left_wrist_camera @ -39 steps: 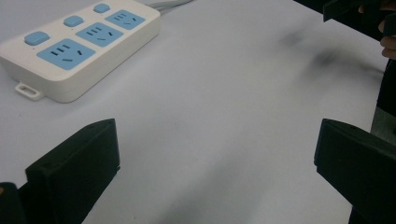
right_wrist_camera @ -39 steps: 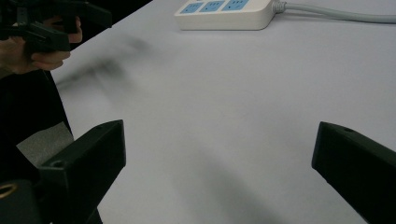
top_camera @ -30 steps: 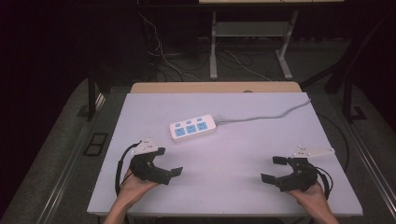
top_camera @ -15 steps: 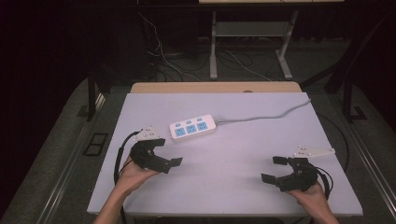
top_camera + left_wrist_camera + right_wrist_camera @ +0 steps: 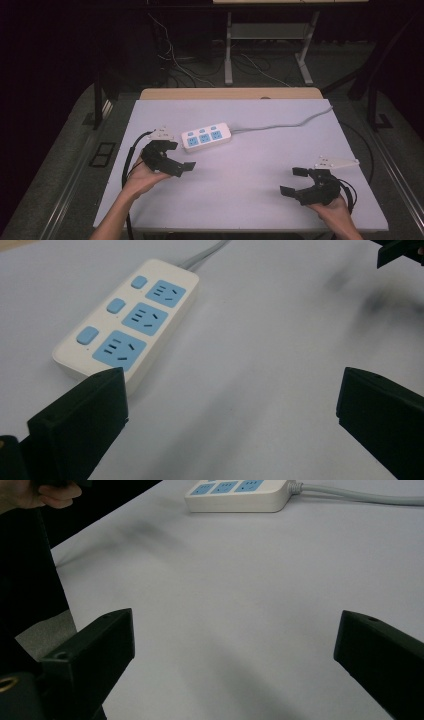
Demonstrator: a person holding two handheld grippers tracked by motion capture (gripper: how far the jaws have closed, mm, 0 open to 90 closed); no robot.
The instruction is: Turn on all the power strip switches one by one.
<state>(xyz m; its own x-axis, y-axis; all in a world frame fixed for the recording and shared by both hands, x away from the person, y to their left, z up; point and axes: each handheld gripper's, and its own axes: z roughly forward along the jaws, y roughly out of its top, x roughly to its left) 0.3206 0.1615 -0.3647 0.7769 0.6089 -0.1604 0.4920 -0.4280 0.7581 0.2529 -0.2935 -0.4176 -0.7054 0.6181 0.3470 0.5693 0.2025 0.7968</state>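
A white power strip [image 5: 206, 137] with three blue sockets and three blue buttons lies left of the table's middle, its grey cable [image 5: 295, 123] running off to the right edge. My left gripper [image 5: 180, 156] hovers open just in front of and left of the strip, empty. In the left gripper view the strip [image 5: 130, 322] sits just past the left jaw, with the gripper [image 5: 232, 405] spread wide. My right gripper [image 5: 293, 181] is open and empty near the front right corner. Its own view shows the strip [image 5: 240, 492] far ahead of that gripper [image 5: 235, 650].
The pale table [image 5: 250, 210] has bare surface between the two grippers. A wooden tabletop edge [image 5: 230, 93] adjoins the far side. Metal stand legs [image 5: 229, 50] and loose cables [image 5: 170, 60] stand on the dark floor behind.
My left gripper has moved forward and a little right, closer to the power strip. The right gripper has stayed where it was.
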